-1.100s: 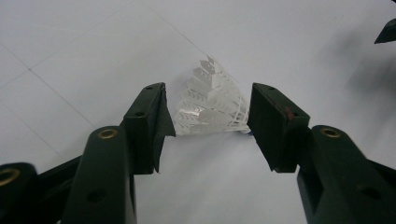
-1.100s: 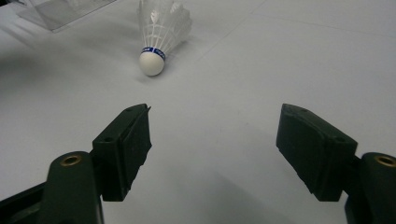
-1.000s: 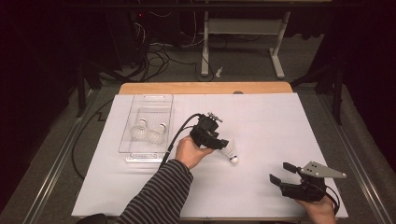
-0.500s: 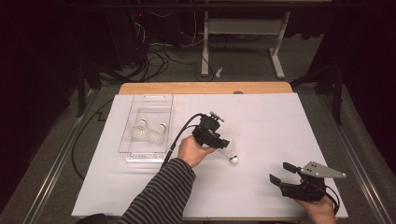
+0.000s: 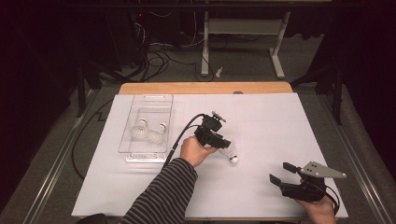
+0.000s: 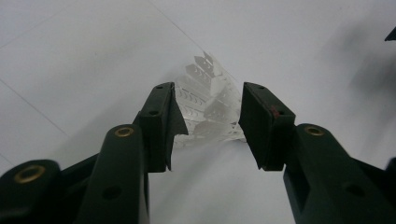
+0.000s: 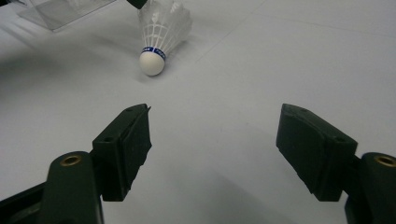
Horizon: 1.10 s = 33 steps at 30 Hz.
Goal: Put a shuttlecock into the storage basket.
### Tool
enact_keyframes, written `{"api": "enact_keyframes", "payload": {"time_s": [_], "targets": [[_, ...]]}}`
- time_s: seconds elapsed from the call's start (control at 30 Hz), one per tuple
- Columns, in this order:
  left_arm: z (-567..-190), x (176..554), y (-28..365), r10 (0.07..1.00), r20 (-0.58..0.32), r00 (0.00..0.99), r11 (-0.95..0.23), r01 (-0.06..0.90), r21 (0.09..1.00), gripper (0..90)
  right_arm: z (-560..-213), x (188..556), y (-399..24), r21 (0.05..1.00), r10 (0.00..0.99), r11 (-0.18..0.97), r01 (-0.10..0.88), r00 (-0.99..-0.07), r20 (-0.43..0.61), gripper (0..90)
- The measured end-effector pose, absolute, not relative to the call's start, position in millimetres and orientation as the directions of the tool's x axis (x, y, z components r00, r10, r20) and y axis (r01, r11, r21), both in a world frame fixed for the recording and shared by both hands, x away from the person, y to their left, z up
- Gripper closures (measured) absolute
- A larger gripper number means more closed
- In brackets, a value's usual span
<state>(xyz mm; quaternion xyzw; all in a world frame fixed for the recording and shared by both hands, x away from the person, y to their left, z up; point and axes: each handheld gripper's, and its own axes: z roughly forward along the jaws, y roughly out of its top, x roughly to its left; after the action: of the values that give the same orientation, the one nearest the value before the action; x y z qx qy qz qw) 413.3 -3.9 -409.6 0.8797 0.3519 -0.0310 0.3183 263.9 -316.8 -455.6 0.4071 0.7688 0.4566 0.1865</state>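
Left tool (image 6: 208, 126) jaws just closing around shuttlecock (image 6: 210, 105) feathers, not yet gripping; right tool (image 7: 212, 140) open, unmoved.

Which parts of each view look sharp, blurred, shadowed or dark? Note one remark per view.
High view: the white table sheet is evenly lit, the room behind is dark. Left gripper view: the shuttlecock feathers between the jaws are soft and pale, the near jaws blurred. Right gripper view: the shuttlecock's cork is fairly sharp and throws a soft shadow; the clear tray corner is blurred.

White-covered table (image 5: 261, 116) carries a shuttlecock (image 5: 230, 154) and clear tray (image 5: 148, 103).
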Motion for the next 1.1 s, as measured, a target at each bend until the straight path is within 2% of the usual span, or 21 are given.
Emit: {"api": "enact_keyframes", "payload": {"time_s": [1.1], "targets": [[-411.5, 413.1, -2.7, 0.569, -0.273, 0.776, -0.590, 0.616, 0.521, 81.8, -455.8, 263.9, -316.5, 0.853, 0.797, 0.253, 0.457, -0.599, 0.084, 26.8]]}}
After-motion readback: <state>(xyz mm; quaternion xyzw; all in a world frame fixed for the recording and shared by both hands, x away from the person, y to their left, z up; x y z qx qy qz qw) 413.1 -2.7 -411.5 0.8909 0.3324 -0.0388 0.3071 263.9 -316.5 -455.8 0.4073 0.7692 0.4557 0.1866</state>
